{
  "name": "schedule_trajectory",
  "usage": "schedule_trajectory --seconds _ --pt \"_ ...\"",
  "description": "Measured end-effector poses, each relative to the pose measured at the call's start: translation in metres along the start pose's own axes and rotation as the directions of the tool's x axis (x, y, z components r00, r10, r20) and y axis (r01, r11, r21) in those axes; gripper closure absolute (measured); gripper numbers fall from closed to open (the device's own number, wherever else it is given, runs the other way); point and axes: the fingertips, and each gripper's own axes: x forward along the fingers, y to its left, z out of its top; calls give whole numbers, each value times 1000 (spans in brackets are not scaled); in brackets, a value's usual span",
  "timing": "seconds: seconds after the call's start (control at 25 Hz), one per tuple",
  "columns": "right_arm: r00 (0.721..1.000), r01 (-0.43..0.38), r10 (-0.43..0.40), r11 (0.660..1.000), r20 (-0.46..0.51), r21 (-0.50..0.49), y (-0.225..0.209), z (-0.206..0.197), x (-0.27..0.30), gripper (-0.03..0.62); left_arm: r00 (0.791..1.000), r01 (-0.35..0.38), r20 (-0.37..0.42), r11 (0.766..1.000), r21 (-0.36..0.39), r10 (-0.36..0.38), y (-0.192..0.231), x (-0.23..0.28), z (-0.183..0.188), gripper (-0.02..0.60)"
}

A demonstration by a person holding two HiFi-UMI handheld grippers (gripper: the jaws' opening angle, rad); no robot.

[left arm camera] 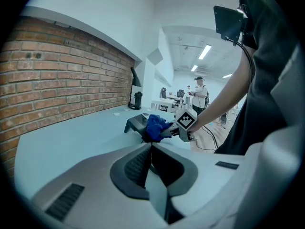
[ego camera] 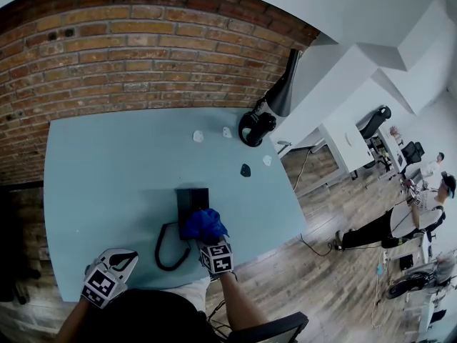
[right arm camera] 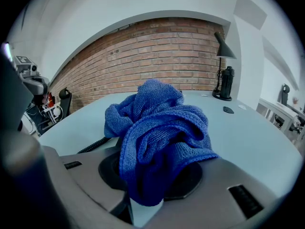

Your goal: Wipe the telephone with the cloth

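Observation:
A black telephone [ego camera: 191, 200] sits on the light blue table [ego camera: 107, 170], with its coiled cord [ego camera: 168, 252] looping toward the front edge. My right gripper [ego camera: 208, 239] is shut on a bunched blue cloth [ego camera: 205, 224], which rests on the telephone's near end. In the right gripper view the cloth [right arm camera: 157, 128] fills the space in front of the right gripper [right arm camera: 143, 194] and hides the telephone; only the cord [right arm camera: 93, 146] shows. My left gripper [ego camera: 125, 256] hovers at the front left edge of the table, away from the telephone [left arm camera: 136, 123], shut and holding nothing [left arm camera: 151, 146].
A black desk lamp [ego camera: 260, 123] stands at the table's far right corner. Near it lie small white pieces [ego camera: 198, 136] and a small dark piece [ego camera: 245, 170]. A brick wall [ego camera: 143, 48] runs behind the table. People sit at desks far right.

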Motion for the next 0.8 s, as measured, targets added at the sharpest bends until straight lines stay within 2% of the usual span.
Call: schedule_trajectory --seconds 0.56,0.64,0.8 --pt "1000 5 -5 1000 -17 15 5 -20 -8 459 1000 -1 -8 1000 -9 1 1 3 -3 586" --pt "1000 6 -5 999 -28 51 5 -25 -10 459 1000 -4 -7 1000 -10 4 2 3 -3 586" --pt "999 -11 20 977 -37 214 10 -30 -20 459 1000 -12 -11 1000 -6 12 0 2 -3 586"
